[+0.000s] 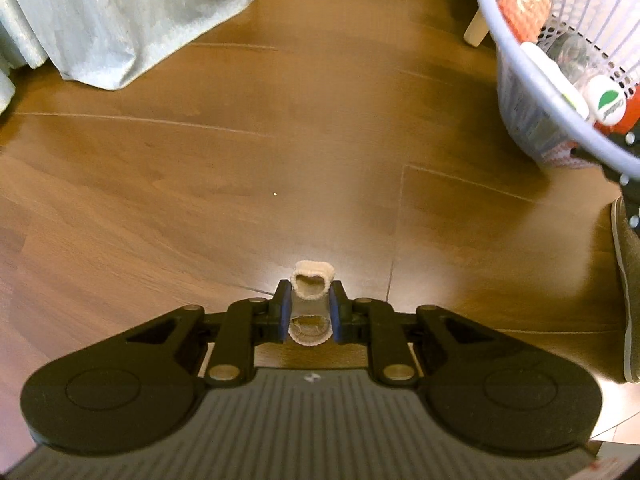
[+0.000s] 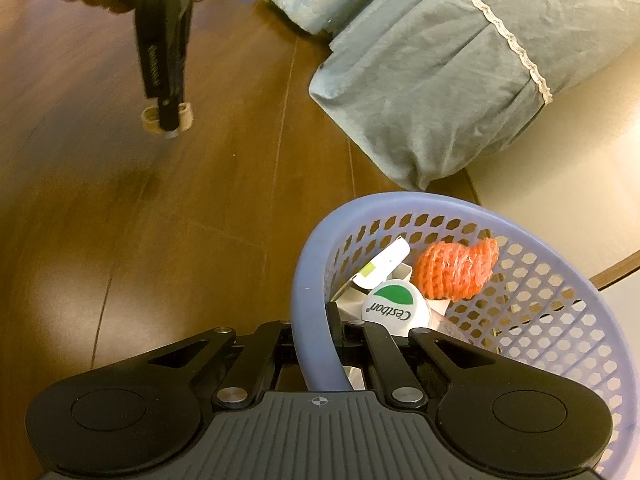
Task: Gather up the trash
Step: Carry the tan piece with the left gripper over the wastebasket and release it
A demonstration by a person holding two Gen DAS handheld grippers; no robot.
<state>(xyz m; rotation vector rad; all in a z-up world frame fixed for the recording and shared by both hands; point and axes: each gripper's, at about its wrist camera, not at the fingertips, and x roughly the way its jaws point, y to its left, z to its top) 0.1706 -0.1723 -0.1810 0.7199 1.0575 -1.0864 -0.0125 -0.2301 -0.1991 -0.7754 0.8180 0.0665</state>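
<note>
two grippers are in use. the left gripper (image 1: 310, 312) is clenched on a small beige cardboard tube (image 1: 311, 280), pads pressed on its flattened middle, and holds it clear of the wooden floor (image 1: 200, 180). the right gripper (image 2: 320, 336) is clamped tight on the rim of the lavender mesh basket (image 2: 540, 288). the basket holds an orange foam net (image 2: 456, 268), a white cap with a green mark (image 2: 396, 308) and white packaging (image 2: 384, 264). blue-grey bedding (image 2: 420, 80) lies near.
</note>
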